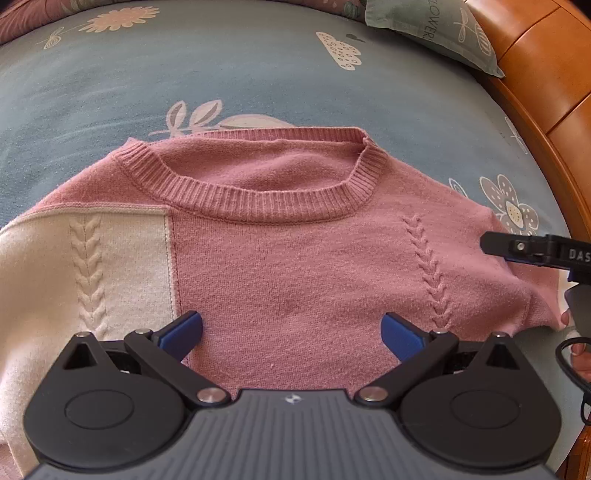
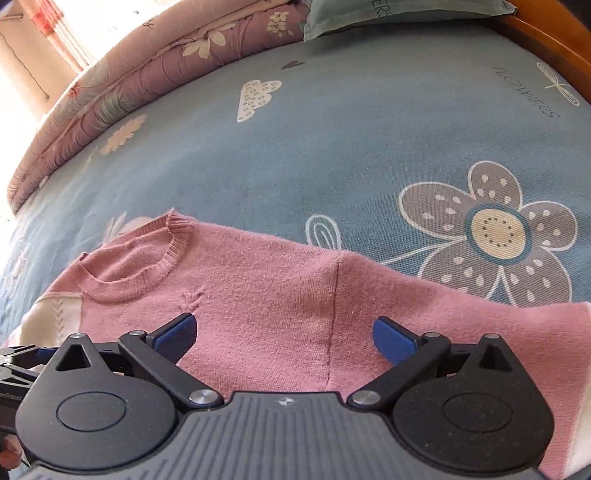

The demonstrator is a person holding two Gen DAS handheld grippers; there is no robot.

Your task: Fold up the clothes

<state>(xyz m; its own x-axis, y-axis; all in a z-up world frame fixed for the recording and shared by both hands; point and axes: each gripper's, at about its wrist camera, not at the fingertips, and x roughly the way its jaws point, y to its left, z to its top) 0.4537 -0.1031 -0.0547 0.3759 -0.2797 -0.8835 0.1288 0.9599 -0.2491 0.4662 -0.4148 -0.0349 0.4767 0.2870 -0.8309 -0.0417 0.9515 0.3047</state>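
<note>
- The left gripper (image 1: 291, 334) has its blue-padded fingers (image 1: 183, 332) spread wide and gripping nothing; they hover above the chest of the pink-and-cream knit sweater (image 1: 295, 258), just below the ribbed neckline (image 1: 266, 206).
- The right gripper (image 2: 284, 334) is likewise released, its fingers (image 2: 393, 339) parted over the seam where the sweater's (image 2: 266, 295) shoulder meets the pink sleeve (image 2: 443, 317).
- The sweater lies front-up and spread on the blue floral bedsheet (image 2: 332, 147), neckline toward the far side, the cream panel (image 1: 85, 266) on the left of the left wrist view.
- Likely risk: closing here would probably pinch only the top layer of knit, since both grippers sit mid-panel, not at an edge; lifting would then tent the front and drag the back crooked.
- Second risk: the soft bed gives under pressure, so pressing down to catch both layers may also snag the sheet.
- Third: the knit looks stretchy; uneven pulls by the two grippers would skew the fold line.
- Pose: both grippers point forward and tilt down toward the bed, side by side; the right one's tip (image 1: 517, 251) shows at the right edge of the left wrist view, over the sleeve.
- A hand (image 1: 570, 325) is partly visible behind it.
- A pillow (image 1: 432, 29) and the wooden bed frame (image 1: 546, 74) lie well beyond the sweater.
</note>
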